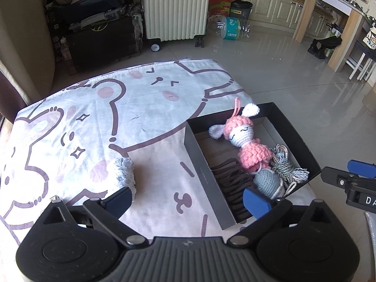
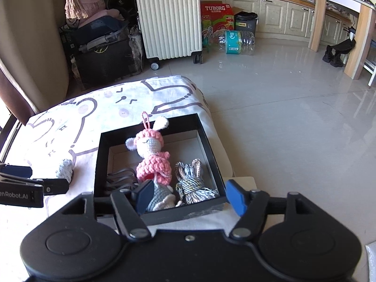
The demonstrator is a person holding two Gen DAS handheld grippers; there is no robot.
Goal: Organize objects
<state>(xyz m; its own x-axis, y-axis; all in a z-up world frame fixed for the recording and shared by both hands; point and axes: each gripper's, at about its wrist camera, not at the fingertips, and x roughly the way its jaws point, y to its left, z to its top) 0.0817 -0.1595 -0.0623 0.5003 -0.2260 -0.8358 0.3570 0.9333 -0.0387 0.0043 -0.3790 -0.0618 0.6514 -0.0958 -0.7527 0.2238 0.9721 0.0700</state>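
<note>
Two open claws (image 1: 188, 202) (image 2: 188, 197), one doll (image 2: 152, 162)

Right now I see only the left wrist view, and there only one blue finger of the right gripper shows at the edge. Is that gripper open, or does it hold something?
Observer: In the right wrist view the right gripper is open, with nothing pressed between its pads.
Operator: Where do its fingers stand?
Observer: One finger hangs over the near end of the black cardboard box, in front of the grey crocheted piece. The other is outside the box's near right corner.
Operator: What lies under the gap?
Observer: The striped grey cord bundle, inside the box beside the pink crocheted doll.
</note>
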